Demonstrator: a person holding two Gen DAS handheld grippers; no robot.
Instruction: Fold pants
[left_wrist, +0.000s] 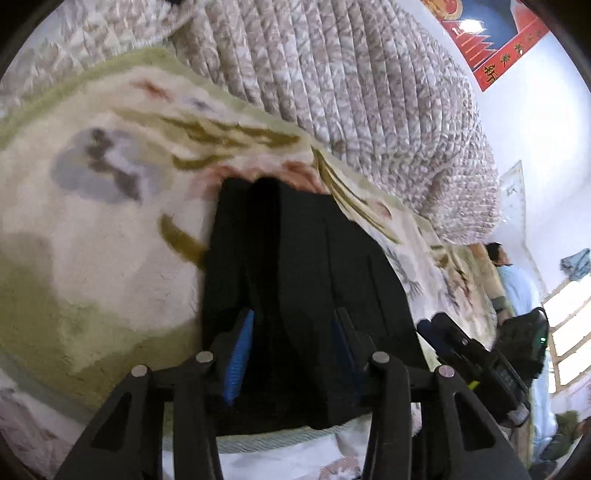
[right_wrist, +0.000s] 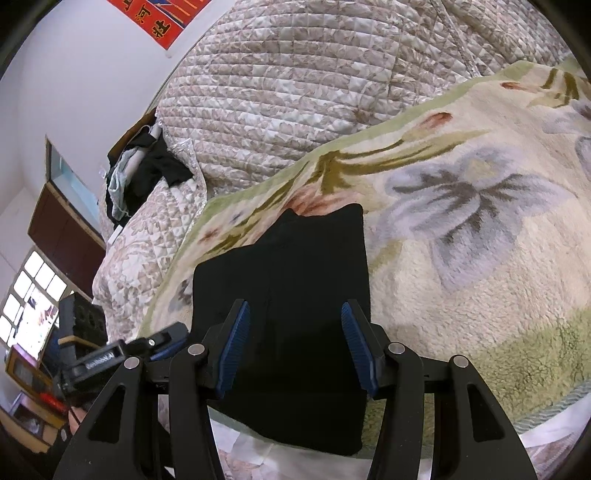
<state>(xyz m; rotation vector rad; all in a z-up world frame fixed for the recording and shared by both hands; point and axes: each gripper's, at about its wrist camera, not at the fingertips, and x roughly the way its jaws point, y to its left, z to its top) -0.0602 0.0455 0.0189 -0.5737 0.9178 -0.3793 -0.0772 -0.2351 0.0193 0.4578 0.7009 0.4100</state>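
Pads (right_wrist: 236, 350) of my right gripper (right_wrist: 295, 347), ribbed blue rubber, stand apart above the black pants (right_wrist: 295, 280), not pressing them. My left gripper (left_wrist: 291, 358) straddles the same pants; whether its blue pads (left_wrist: 240, 358) bite the cloth I cannot tell, the frame being blurred. The pants lie folded into a long dark strip on a fleecy cream blanket (right_wrist: 480, 295) with grey flowers and green border. Beyond the pants, a quilted beige bedspread (right_wrist: 277, 92) is heaped. Past it, a red poster (right_wrist: 166, 26) on the white wall carries black characters, including 壮. Left of the pants, a bright window (right_wrist: 33, 295). Lettering on the other gripper's body is too small to read.
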